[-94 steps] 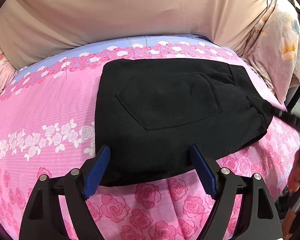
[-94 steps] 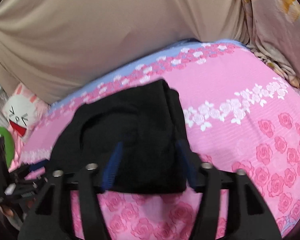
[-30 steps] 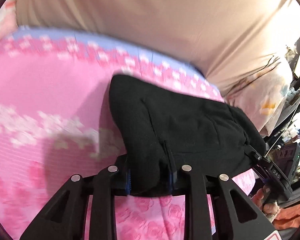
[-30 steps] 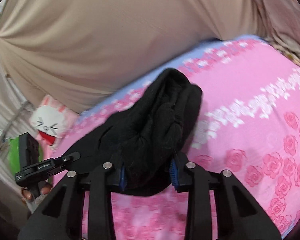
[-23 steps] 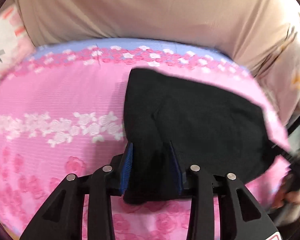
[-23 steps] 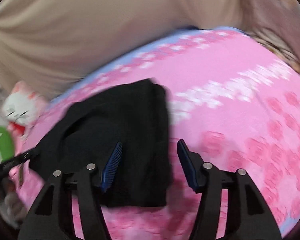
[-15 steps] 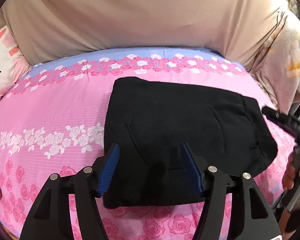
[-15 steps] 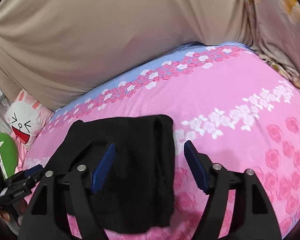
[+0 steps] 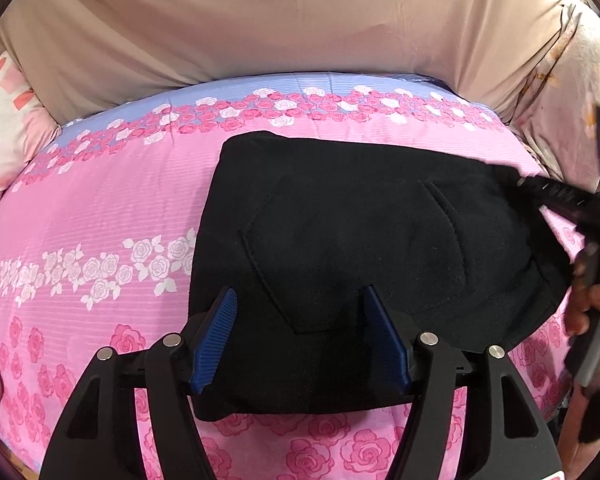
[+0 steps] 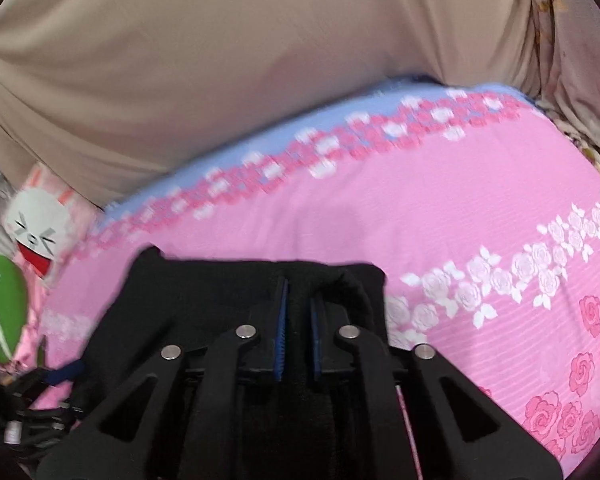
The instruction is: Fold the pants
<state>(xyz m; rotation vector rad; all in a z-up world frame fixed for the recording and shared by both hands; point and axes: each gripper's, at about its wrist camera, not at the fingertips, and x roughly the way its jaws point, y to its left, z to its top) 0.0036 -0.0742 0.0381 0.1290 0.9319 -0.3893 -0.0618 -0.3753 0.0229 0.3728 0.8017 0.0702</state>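
Gripping pants (image 10: 236, 292), right gripper (image 10: 298, 304) angled down.

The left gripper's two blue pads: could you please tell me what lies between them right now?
In the left wrist view, the folded black pants lie between the open left gripper's blue pads; neither pad presses the cloth.

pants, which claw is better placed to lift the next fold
Right, I'd judge. The right claw has just been closing and now pinches an edge of the pants between its pads. The left claw stands open, straddling the near edge on the pink bedspread with nothing gripped.
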